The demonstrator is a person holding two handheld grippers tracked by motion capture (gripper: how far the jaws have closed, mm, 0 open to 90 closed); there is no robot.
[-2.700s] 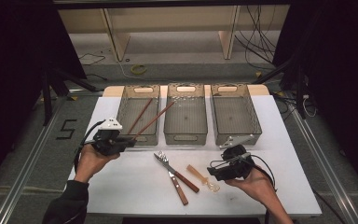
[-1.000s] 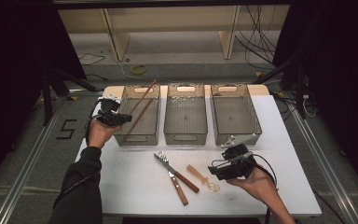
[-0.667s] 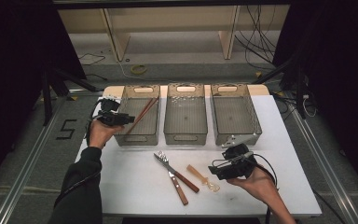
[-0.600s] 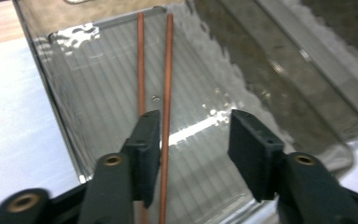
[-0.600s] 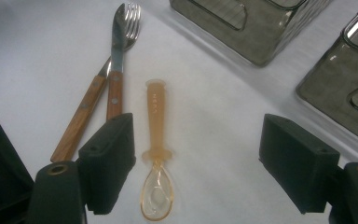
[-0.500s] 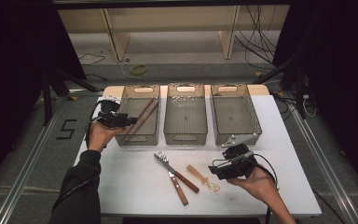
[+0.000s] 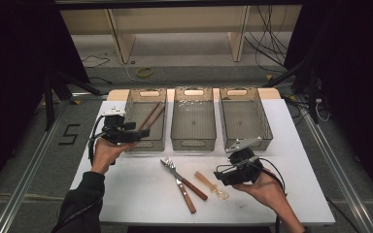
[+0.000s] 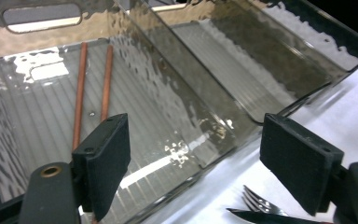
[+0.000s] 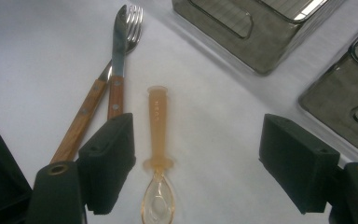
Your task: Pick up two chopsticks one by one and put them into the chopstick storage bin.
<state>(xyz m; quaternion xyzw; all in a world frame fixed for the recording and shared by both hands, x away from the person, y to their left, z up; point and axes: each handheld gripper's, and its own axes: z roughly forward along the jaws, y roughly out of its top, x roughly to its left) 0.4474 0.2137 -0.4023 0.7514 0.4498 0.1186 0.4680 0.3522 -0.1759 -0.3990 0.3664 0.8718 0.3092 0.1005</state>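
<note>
White tabletop (image 7: 126, 194) on a grey floor, dark surrounds.

Chopsticks (image 7: 150, 115), brown pair: lying side by side in the left bin (image 7: 145, 141), clear of the jaws. Also seen beyond the jaws in the left gripper view (image 8: 105, 81).

Middle bin (image 7: 193, 141) and right bin (image 7: 245, 138): alongside, smoky plastic.

Fork (image 7: 177, 179) and knife (image 7: 194, 187), wooden handles: crossed on the table before the bins. Amber spoon (image 7: 212, 183): just beside them.

Left gripper (image 7: 132, 136): at the left bin's near corner, held level, jaws just been opening, nothing between them.

Right gripper (image 7: 219, 175): low over the table, jaws wide, amber spoon (image 9: 157, 154) on the table between them, untouched.
</note>
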